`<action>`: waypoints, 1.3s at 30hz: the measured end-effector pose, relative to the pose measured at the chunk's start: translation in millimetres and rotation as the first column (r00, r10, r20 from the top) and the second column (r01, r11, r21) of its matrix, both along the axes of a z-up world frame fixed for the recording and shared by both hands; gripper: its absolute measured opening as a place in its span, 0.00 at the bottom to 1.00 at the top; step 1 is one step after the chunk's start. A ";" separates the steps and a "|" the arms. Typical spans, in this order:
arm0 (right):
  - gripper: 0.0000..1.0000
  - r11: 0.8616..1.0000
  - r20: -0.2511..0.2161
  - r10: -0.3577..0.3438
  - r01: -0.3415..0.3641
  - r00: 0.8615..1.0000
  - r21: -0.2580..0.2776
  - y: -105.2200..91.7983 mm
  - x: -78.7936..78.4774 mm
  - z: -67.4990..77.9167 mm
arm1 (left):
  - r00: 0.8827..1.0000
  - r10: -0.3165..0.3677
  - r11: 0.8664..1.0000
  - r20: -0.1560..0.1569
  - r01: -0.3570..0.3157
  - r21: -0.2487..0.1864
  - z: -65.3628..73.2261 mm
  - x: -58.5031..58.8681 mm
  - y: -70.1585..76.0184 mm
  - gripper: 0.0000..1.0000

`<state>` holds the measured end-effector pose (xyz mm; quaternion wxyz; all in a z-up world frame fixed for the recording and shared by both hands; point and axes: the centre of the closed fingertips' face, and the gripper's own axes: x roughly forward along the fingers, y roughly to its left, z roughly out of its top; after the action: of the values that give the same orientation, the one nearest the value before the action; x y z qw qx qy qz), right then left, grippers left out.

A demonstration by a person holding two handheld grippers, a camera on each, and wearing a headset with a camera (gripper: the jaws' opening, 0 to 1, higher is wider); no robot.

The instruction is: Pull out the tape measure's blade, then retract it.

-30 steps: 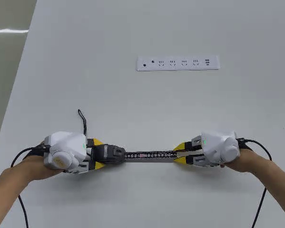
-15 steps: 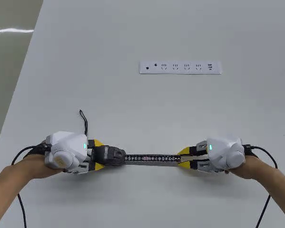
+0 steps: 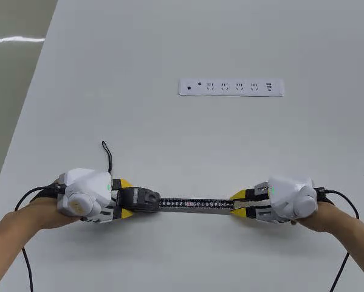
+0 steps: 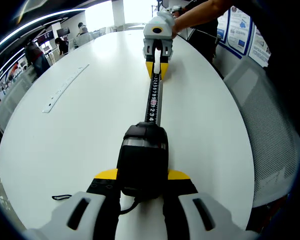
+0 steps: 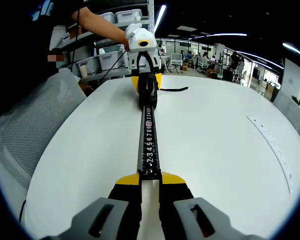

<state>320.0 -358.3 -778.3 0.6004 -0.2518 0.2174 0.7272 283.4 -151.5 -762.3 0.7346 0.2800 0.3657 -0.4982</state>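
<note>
1. L gripper (image 3: 124,199) was clamped on the black tape measure (image 3: 140,199), near the front edge of the white worktop (image 3: 169,48).
2. R gripper (image 3: 238,203) pinched the blade (image 3: 194,202) tip, jaws nearly closed.
3. Blade ran straight between the two; power strip (image 3: 231,87) lay well beyond.

White rounded housings on left gripper (image 3: 126,198) and right gripper (image 3: 238,204); yellow wedges at jaws; small green light on each; black cables behind.
</note>
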 end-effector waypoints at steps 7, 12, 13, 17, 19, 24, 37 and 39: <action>0.09 1.000 0.000 -0.001 0.001 1.000 -0.001 -4.6 0.9 -0.3 | 1.000 0.000 1.000 -0.001 0.000 0.004 0.1 0.4 -0.2 0.28; 0.09 1.000 -0.002 -0.002 0.002 1.000 -0.002 -8.4 1.0 -0.7 | 1.000 0.000 1.000 -0.001 0.000 0.006 0.2 0.2 -0.2 0.28; 0.09 1.000 -0.002 -0.003 0.003 1.000 -0.003 -9.3 1.3 -0.9 | 1.000 0.000 1.000 -0.002 0.000 0.006 0.2 0.1 -0.1 0.28; 0.09 1.000 -0.004 -0.005 0.005 1.000 -0.005 -11.7 1.8 -2.1 | 1.000 0.000 1.000 -0.002 0.000 0.006 0.1 0.1 0.0 0.28; 0.09 1.000 -0.003 -0.005 0.005 1.000 -0.006 -12.6 1.6 -2.2 | 1.000 0.000 1.000 -0.003 0.000 0.006 0.0 0.1 0.1 0.28; 0.09 1.000 -0.003 -0.005 0.005 1.000 -0.008 -15.8 2.7 -1.9 | 1.000 0.001 1.000 -0.003 -0.001 0.008 0.1 0.0 0.0 0.28; 0.10 1.000 -0.001 -0.006 0.006 1.000 -0.021 -28.4 6.9 -4.7 | 1.000 0.002 1.000 -0.007 -0.002 0.007 -0.1 1.2 -1.0 0.28; 0.10 1.000 0.000 -0.007 0.007 1.000 -0.022 -29.6 7.3 -4.0 | 1.000 0.003 1.000 -0.007 -0.003 0.008 -0.1 1.1 -0.9 0.28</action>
<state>327.3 -387.9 -782.3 0.6001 -0.2578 0.2261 0.7227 284.5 -152.4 -762.4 0.7329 0.2806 0.3706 -0.4967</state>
